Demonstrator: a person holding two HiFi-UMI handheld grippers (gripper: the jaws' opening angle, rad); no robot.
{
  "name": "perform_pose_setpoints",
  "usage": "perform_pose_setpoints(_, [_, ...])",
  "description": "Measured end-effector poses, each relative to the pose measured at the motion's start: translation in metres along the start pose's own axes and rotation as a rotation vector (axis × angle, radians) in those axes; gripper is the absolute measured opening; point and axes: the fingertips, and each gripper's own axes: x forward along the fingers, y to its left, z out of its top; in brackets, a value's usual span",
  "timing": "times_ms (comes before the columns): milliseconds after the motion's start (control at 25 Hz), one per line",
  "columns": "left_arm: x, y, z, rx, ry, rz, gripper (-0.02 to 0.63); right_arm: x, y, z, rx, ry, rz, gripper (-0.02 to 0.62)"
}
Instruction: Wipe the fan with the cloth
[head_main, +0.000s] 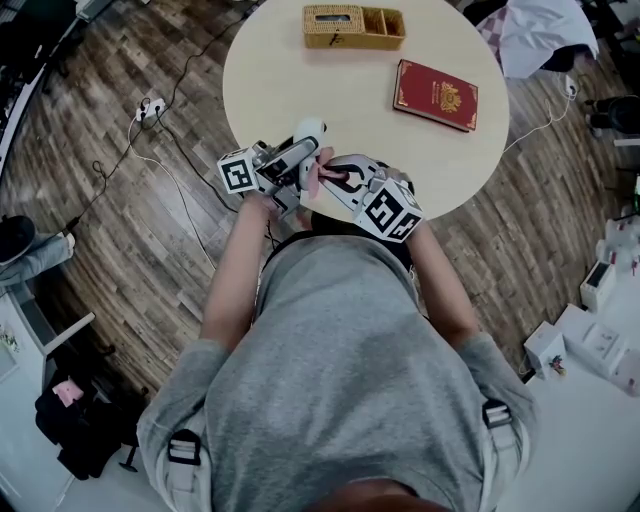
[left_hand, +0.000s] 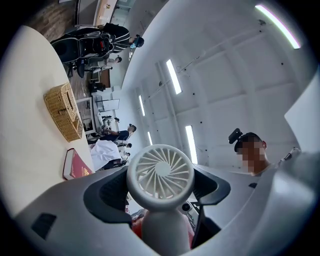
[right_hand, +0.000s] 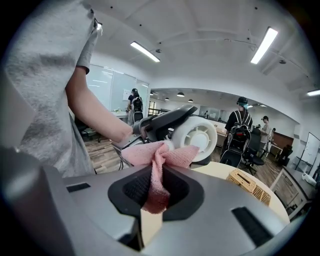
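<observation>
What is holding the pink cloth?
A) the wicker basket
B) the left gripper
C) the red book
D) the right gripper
D: the pink cloth is pinched between the jaws of the right gripper, as its own view shows, right beside the white fan.

An open-plan office or lab: ceiling strip lights (right_hand: 145, 51), glass partitions (right_hand: 107, 85), office chairs (right_hand: 252, 159), other people wearing recording gear (right_hand: 241, 120), a round table (head_main: 290, 70) on wood-plank floor (head_main: 120, 230).
</observation>
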Motion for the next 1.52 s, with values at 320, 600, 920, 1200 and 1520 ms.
perform_pose_setpoints(320, [-0.004,0.006,0.015,0.020,-0.027,0.018,0.373,0.003,0.017,0.006,-0.005,-0.028,0.052,0.040])
perform_pose_setpoints(600, [-0.004,0.019,0.002,0.023,0.009,0.077,0.373,0.001,0.000,0.022,0.043,-0.101,0.002,0.040])
perform_pose_setpoints(920, [-0.006,0.032,0.001,0.075,0.005,0.201,0.373,0.004,-0.010,0.028,0.049,-0.121,-0.064,0.040])
perform_pose_setpoints(1200, [-0.004,0.038,0.004,0.086,0.000,0.234,0.373,0.013,-0.007,0.033,0.075,-0.143,-0.060,0.040])
perform_pose_setpoints(1520, [-0.009,0.038,0.029,0.043,-0.118,0.206,0.373,0.011,0.011,0.028,0.124,-0.164,-0.012,0.040])
